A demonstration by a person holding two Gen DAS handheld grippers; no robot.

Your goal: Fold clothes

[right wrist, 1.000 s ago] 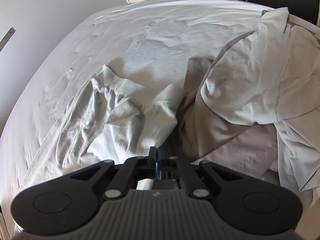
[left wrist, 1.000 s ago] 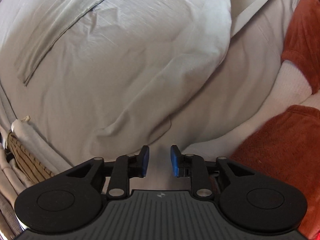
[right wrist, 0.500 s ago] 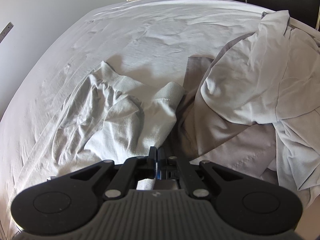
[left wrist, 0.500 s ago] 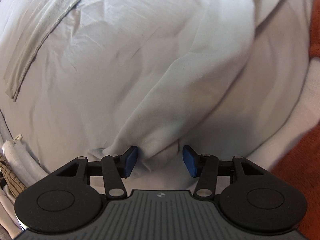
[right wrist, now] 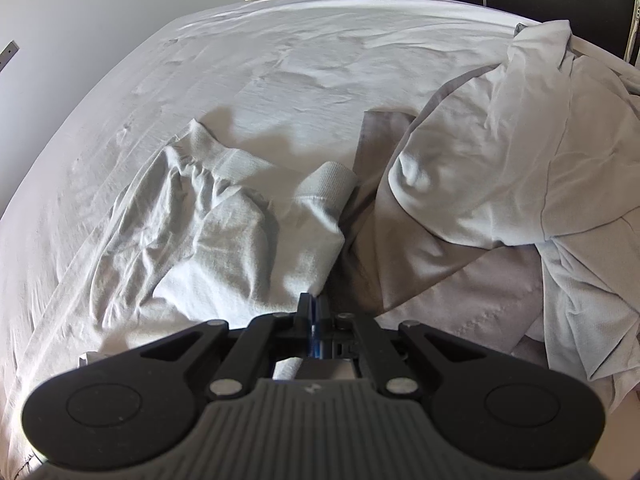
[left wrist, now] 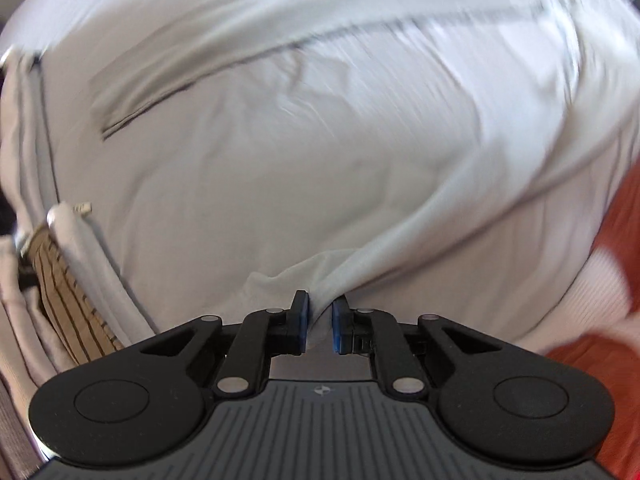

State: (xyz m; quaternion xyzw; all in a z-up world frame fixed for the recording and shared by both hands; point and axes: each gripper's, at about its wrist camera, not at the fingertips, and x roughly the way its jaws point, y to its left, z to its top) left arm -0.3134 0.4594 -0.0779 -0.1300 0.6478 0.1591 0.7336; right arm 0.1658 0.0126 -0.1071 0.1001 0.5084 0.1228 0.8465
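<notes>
In the left wrist view the left gripper [left wrist: 319, 322], gaping a moment ago, now pinches a fold of the pale grey garment [left wrist: 320, 184] on the bed, while in the right wrist view the right gripper [right wrist: 315, 330] stays clamped on its cuffed sleeve [right wrist: 280, 240], readying a fold.

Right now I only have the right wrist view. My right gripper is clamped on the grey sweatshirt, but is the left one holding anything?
Observer: Yes. The left gripper has a fold of pale grey cloth pinched between its blue pads.
Operator: Anything near it I should avoid?
Observer: An orange towel lies along the right edge of the left view.
Operator: And on its other side?
Observer: A stack of folded clothes, one of them tan with dark stripes, sits at the left edge.
Operator: Is that view sharp?
Observer: No, the upper part is smeared by motion blur.
</notes>
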